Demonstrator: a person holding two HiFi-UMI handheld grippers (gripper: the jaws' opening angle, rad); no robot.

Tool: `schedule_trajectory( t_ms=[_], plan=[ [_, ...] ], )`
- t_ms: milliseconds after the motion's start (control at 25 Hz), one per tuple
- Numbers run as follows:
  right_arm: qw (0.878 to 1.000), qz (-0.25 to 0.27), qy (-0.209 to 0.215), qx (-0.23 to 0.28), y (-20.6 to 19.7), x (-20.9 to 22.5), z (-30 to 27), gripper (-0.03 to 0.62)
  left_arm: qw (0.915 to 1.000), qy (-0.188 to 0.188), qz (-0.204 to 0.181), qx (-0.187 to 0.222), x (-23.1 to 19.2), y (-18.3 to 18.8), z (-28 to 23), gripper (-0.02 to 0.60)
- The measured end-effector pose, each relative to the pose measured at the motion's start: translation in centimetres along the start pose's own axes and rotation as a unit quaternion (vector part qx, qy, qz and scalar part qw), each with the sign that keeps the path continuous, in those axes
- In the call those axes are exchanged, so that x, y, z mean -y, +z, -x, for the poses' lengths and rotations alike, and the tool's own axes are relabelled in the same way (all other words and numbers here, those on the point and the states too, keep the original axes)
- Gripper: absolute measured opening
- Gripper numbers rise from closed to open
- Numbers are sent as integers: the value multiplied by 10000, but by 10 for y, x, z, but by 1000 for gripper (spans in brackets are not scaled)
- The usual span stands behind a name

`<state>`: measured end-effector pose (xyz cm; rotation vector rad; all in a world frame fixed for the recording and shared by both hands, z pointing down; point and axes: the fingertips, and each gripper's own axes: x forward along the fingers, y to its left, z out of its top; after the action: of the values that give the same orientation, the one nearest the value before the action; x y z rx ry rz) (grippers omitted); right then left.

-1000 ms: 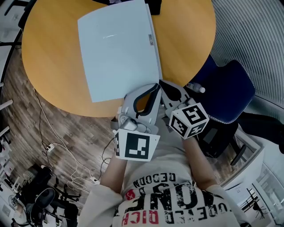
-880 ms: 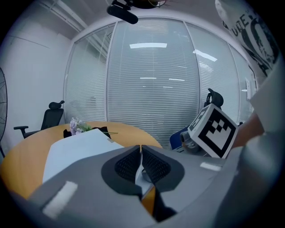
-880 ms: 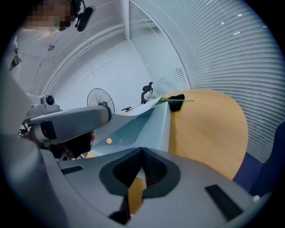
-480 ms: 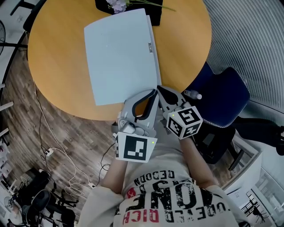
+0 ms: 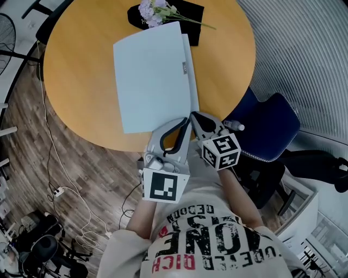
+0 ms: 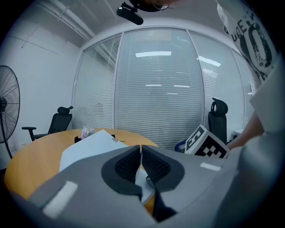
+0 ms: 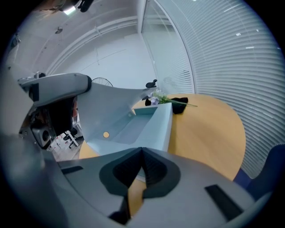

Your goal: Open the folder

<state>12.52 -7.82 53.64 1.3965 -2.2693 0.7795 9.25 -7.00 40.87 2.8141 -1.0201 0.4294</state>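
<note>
Evidently the front cover (image 7: 104, 104) of the pale blue flat plastic folder (image 5: 155, 76), lying on the round orange wooden table (image 5: 70, 70), is pinched at its near corner by the clenched left gripper (image 6: 140, 151), while the right gripper (image 7: 141, 153) is closed, jaws together, at the lower leaf's near edge. The front cover is best swung up about its hinge side while the lower leaf is kept flat. A small bunch of lilac flowers (image 5: 154, 10), a dark blue padded office chair (image 5: 274, 122) and pale slatted blinds (image 5: 304, 49) are seen around.

The left grey two-jaw gripper (image 5: 186, 122) pinches the near corner of the pale blue plastic folder cover (image 5: 152, 76) (pads almost meeting). The right grey two-jaw gripper (image 5: 194, 116), jaws together, sits just beside that corner.
</note>
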Motion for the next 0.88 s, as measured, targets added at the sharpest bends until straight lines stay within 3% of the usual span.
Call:
schedule_trajectory(
  t_ms=[640,880],
  plan=[
    [9968,629,-332,-372,-3,-3,-5,12,9987,374,35,342,-17,14,32,20],
    [9971,574,-412,-281,-1,-2,-4,12,9980,464,85,431,-22,17,40,19]
  ],
)
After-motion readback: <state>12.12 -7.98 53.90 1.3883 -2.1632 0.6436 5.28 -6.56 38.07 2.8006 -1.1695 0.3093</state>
